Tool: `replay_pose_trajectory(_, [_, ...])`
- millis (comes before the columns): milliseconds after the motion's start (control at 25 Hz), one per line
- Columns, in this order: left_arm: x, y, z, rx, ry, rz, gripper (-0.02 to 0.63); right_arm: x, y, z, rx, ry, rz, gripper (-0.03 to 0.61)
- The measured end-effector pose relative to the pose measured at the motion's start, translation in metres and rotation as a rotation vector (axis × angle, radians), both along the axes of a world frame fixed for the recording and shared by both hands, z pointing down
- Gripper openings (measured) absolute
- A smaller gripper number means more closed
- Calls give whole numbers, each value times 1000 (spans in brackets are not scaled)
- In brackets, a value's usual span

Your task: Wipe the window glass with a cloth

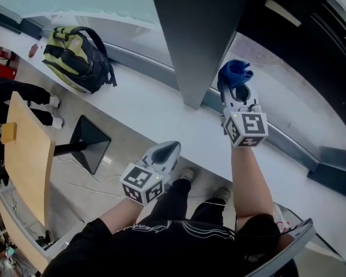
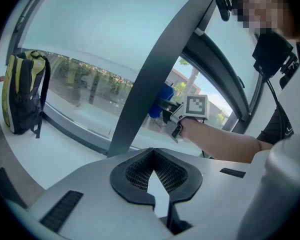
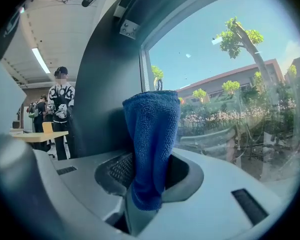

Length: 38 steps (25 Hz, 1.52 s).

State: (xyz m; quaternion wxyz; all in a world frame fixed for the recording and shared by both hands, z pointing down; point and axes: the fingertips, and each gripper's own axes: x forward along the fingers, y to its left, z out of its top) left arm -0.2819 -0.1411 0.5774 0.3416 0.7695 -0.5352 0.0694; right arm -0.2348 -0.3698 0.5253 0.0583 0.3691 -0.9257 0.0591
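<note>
1. Cloth (image 3: 151,144), blue, stands pinched in the right hand-held gripper (image 3: 147,184), jaws closed on it, up by the window glass (image 3: 225,79).
2. Left hand-held gripper (image 2: 157,184) hangs low, jaws together, empty.
3. Wiping looks ready to start; next, press the cloth flat and sweep.
4. Whether cloth touches glass can't be told.

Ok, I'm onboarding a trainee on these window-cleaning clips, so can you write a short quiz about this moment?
1. True or false: the left hand-held gripper holds the cloth.
2. What rests on the white ledge by the window, to the person's left? A) backpack B) bucket C) spray bottle
3. Fill in: the cloth's colour is ___.
Key: 1 false, the right hand-held gripper clamps it, and the left one is shut and empty; 2 A, the backpack; 3 blue.
</note>
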Motion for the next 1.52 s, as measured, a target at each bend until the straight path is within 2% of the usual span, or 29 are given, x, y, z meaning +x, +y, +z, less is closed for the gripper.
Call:
replay_pose_trajectory(280, [35, -14, -3, 14, -19, 57, 6, 44, 3, 3, 3, -11, 20, 110])
replay_pose_trajectory(680, [143, -30, 7, -22, -12, 174, 6, 186, 6, 10, 3, -3, 117, 110])
replay_pose_trajectory(1240, [385, -18, 15, -73, 3, 417, 6, 503, 19, 18, -10, 55, 397, 110])
replay_pose_trajectory(1400, [436, -13, 15, -78, 2, 459, 6, 584, 27, 19, -8, 75, 482, 110])
replay_pose_trajectory(1520, [455, -13, 20, -80, -9, 471, 6, 639, 30, 25, -5, 83, 567, 110])
